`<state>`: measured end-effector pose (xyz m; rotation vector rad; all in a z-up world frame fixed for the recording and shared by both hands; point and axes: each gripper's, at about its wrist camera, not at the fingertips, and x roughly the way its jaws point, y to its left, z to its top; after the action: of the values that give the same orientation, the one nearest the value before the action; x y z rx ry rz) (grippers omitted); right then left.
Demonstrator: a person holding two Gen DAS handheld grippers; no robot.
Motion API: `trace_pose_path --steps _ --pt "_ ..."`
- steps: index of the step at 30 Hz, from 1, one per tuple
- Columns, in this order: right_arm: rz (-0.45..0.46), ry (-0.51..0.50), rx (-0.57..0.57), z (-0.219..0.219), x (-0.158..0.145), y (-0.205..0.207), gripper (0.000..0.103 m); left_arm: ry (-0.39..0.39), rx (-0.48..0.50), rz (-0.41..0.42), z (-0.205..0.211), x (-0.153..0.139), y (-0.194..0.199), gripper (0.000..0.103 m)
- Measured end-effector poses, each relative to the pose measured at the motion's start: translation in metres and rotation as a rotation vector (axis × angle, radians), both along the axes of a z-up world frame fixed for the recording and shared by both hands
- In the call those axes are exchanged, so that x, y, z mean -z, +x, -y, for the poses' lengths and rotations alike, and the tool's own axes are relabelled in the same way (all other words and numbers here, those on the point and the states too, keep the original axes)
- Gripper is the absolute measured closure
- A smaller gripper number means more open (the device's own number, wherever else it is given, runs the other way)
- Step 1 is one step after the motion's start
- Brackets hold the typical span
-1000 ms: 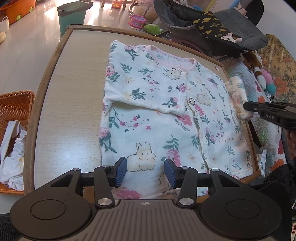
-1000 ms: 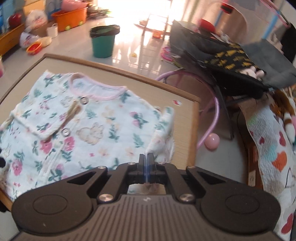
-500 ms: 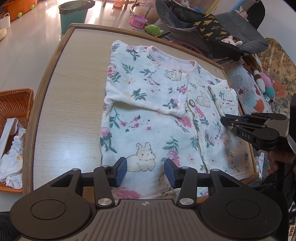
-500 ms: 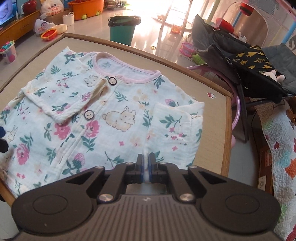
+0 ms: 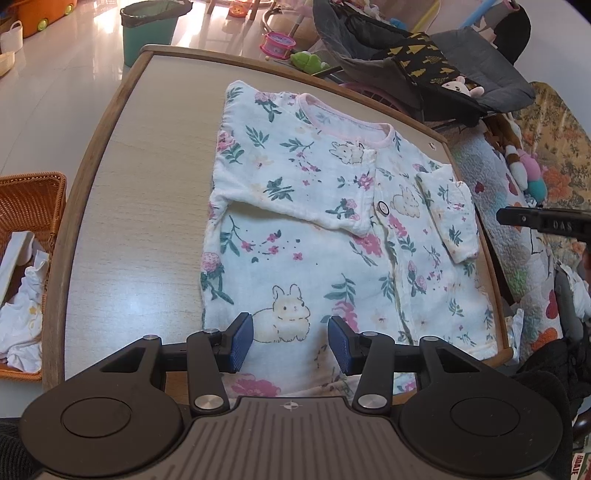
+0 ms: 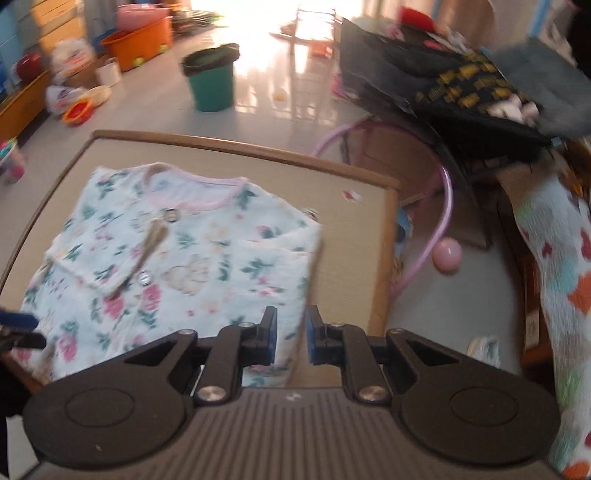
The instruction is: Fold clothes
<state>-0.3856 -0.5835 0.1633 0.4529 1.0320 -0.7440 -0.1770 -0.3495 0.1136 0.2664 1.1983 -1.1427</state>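
Observation:
A white floral baby top with rabbits and a pink collar [image 5: 314,229] lies flat on the wooden table [image 5: 147,192]. Both sleeves are folded in over the body; the right sleeve [image 5: 450,218] lies on the front. My left gripper [image 5: 291,343] is open and empty, hovering over the top's lower hem. My right gripper [image 6: 290,334] is open and empty, just above the top's right edge [image 6: 295,280]. Its side shows in the left wrist view [image 5: 543,221], off the table's right edge. The top also shows in the right wrist view [image 6: 177,266].
A wicker basket [image 5: 33,206] with white clothes stands left of the table. A green bin [image 5: 151,33] stands on the floor beyond it. A dark baby chair [image 5: 424,62] and a quilt [image 6: 554,295] sit to the right, with toys on the floor.
My right gripper carried the right sleeve in over the body, opened and let it go, then drew back to the right. My left gripper has stayed open in place.

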Motion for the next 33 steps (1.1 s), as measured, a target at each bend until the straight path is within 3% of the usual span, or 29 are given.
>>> trace_pose_path --steps 6,14,17,26,33 --pt "0.059 0.074 0.096 0.013 0.023 -0.005 0.087 0.006 0.009 0.006 0.001 -0.001 0.000 0.055" --pt "0.050 0.068 0.118 0.014 0.038 0.006 0.088 0.008 0.012 0.000 0.002 -0.001 0.001 0.055" --pt "0.027 0.090 0.120 0.014 0.041 0.010 0.097 0.011 0.018 0.005 0.003 -0.001 0.001 0.055" --pt "0.097 0.079 0.098 0.004 0.018 0.017 0.100 0.005 0.014 -0.002 0.001 -0.001 0.001 0.054" --pt "0.139 0.077 0.031 -0.012 0.006 0.047 0.100 0.000 0.024 -0.001 0.001 0.000 0.000 0.051"
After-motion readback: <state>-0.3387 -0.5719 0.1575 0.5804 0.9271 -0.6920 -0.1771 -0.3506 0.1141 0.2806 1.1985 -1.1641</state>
